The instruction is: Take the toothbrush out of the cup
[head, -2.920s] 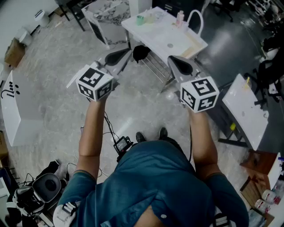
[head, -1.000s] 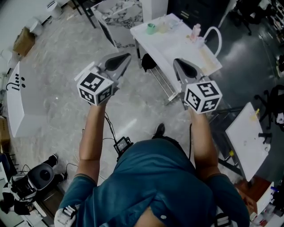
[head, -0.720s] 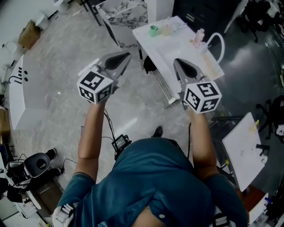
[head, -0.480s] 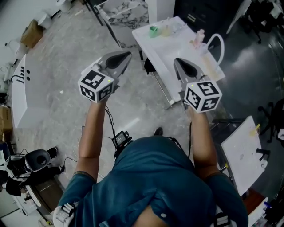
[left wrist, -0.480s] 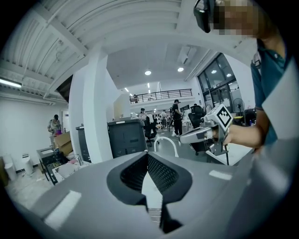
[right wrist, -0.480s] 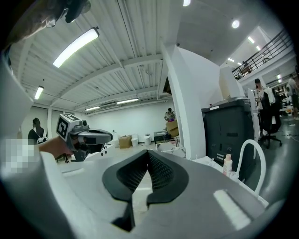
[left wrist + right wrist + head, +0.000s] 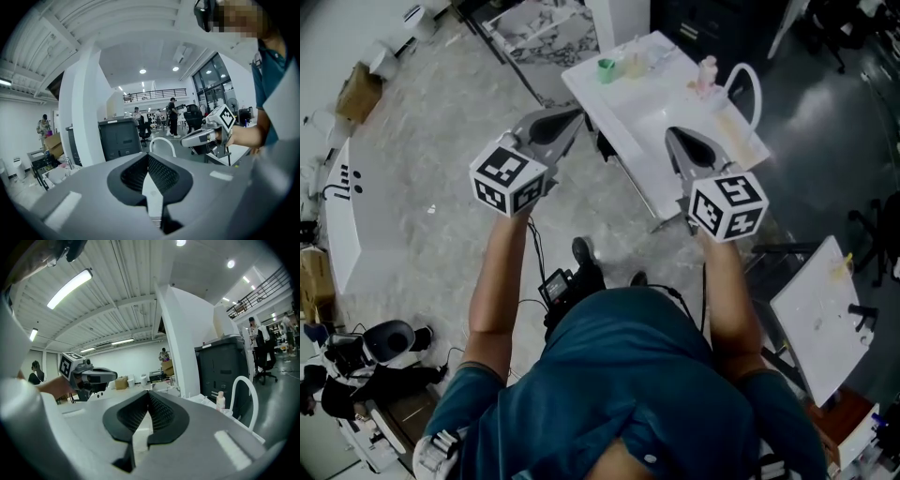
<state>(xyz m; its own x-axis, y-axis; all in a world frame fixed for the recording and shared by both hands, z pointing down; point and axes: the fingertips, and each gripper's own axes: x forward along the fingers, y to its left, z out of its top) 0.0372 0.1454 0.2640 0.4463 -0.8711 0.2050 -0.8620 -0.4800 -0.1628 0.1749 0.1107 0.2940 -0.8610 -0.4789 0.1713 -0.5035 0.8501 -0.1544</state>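
Observation:
A small green cup point(image 7: 606, 69) stands at the far end of a white table point(image 7: 656, 108) in the head view; at this distance I cannot make out a toothbrush in it. My left gripper point(image 7: 573, 116) is held in the air by the table's near-left edge, jaws shut and empty. My right gripper point(image 7: 672, 137) hovers over the table's near part, also shut on nothing. In the left gripper view the jaws point(image 7: 148, 158) meet with nothing between them, and the right gripper point(image 7: 205, 137) shows beside them. The right gripper view shows its closed jaws point(image 7: 149, 398) and the left gripper point(image 7: 88, 375).
On the table stand a pale pink bottle point(image 7: 706, 71) and a clear cup point(image 7: 635, 64). A white arched chair back point(image 7: 742, 86) rises behind it. A marble-topped table point(image 7: 546, 19), a white board point(image 7: 820, 300) at right, floor cables and gear point(image 7: 384, 347) surround me.
The white table has drawn closer under both grippers and shifted left in the head view as the person stepped toward it. Both grippers stayed shut and empty.

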